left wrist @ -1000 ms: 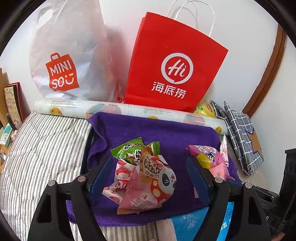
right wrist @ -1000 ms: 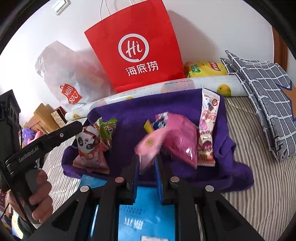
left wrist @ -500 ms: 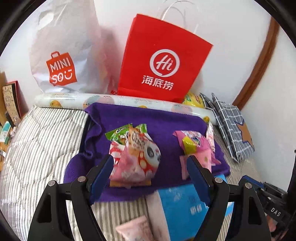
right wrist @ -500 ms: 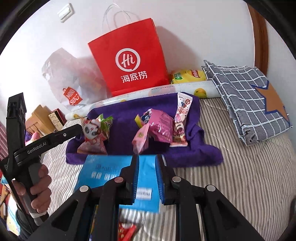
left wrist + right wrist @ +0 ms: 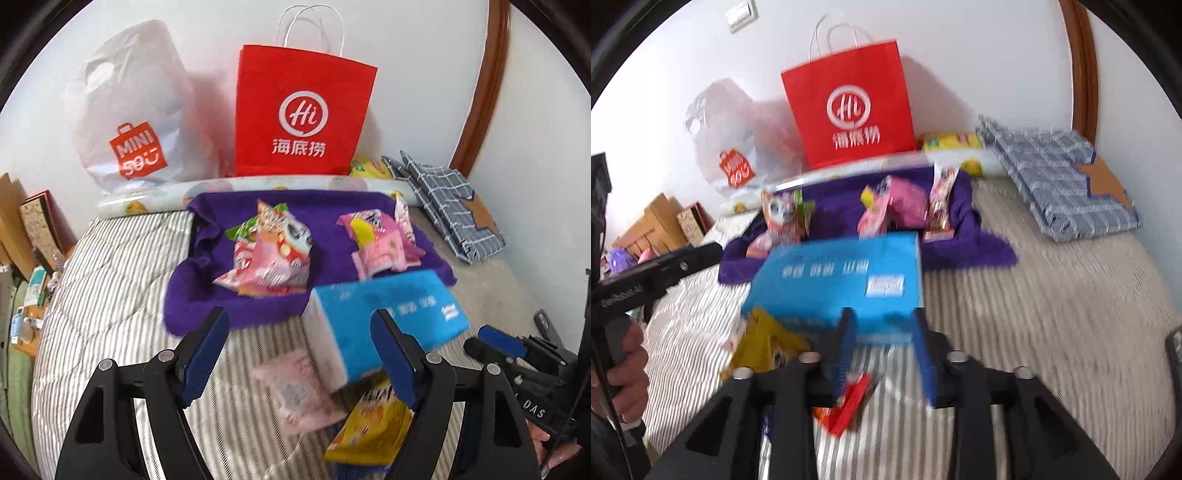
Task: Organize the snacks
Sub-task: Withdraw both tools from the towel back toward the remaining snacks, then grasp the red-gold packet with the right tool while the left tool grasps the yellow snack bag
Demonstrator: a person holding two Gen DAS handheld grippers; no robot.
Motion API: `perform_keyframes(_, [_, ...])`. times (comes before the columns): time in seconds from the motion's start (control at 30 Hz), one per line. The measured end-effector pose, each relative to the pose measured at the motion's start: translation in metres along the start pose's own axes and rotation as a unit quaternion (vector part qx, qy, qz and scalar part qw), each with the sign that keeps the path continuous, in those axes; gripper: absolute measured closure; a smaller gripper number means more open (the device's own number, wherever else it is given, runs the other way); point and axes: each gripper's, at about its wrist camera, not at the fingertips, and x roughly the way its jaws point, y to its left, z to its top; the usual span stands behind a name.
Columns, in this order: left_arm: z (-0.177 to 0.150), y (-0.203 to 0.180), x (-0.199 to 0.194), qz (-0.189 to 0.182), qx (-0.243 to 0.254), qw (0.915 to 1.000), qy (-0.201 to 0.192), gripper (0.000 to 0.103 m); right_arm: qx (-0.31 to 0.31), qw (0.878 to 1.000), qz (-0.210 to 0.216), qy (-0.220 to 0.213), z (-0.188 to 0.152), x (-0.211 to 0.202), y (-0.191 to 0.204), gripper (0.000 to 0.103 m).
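The left hand-held gripper [image 5: 299, 354] is hovering over the striped bed [image 5: 110, 295] with its blue pads standing wide apart and nothing gripped between them; a pale pink packet [image 5: 295, 391] and a yellow packet [image 5: 373, 428] are lying on the bedding below it, beside a blue box [image 5: 388, 310] that is resting against the near edge of the purple towel [image 5: 325, 221]. The right hand-held gripper [image 5: 886, 347] is sitting just short of that box; its jaws have just been opening and are standing a little apart, with no snack pressed between the pads, while a red wrapper [image 5: 849, 402] is lying on the bed under them. On the towel, the sorted snacks are lying in two heaps well apart: a panda-print heap [image 5: 269, 251] with a green packet on the left, and a pink heap [image 5: 376, 240] with a yellow-cornered packet on the right. Behind the towel, a patterned roll [image 5: 155, 195] is lying along the wall; a red paper bag [image 5: 303, 114] and a white plastic bag [image 5: 136, 122] are standing upright against it; a folded checked cloth [image 5: 447, 206] is lying at the right. In the right wrist view, a person's hand [image 5: 624, 373] is gripping the handle of the other device at the left edge.
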Motion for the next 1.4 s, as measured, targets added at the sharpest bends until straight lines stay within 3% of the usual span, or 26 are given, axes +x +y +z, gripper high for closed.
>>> perform_keyframes(0.1, [-0.008,0.009,-0.006,0.004,-0.013,0.9999,0.004,0.025,0.007,0.999,0.015,0.029,-0.011,0.008,0.003,0.059])
perform_keyframes(0.23, [-0.017,0.020,-0.012,0.000,-0.029,0.9995,0.012,0.025,0.006,0.999,0.018,0.029,-0.019,0.010,0.009,0.047])
perform_keyframes(0.4, [-0.027,0.029,-0.019,-0.004,-0.033,0.9993,0.016,0.025,-0.018,0.999,0.032,0.021,-0.020,0.013,0.021,0.041])
perform_keyframes(0.6, [-0.033,0.033,-0.023,-0.012,-0.041,0.9990,0.016,0.025,-0.003,0.996,0.080,0.040,-0.013,0.036,0.023,0.041])
perform_keyframes(0.73, [-0.035,0.033,-0.023,-0.017,-0.039,0.9989,0.019,0.025,-0.002,0.995,0.086,0.056,-0.015,0.045,0.023,0.043])
perform_keyframes(1.0, [-0.038,0.023,-0.022,-0.031,-0.022,0.9990,0.023,0.025,-0.031,0.989,0.121,0.085,-0.028,0.030,0.027,0.042])
perform_keyframes(1.23, [-0.039,0.010,-0.022,-0.038,-0.011,0.9989,0.024,0.025,-0.107,0.989,0.067,0.078,-0.038,0.032,0.054,0.042])
perform_keyframes(1.33, [-0.040,0.007,-0.024,-0.038,-0.004,0.9990,0.023,0.025,-0.110,0.990,0.049,0.068,-0.040,0.040,0.053,0.043])
perform_keyframes(1.4, [-0.041,0.006,-0.023,-0.038,-0.003,0.9990,0.026,0.025,-0.101,0.992,0.038,0.061,-0.041,0.039,0.049,0.056])
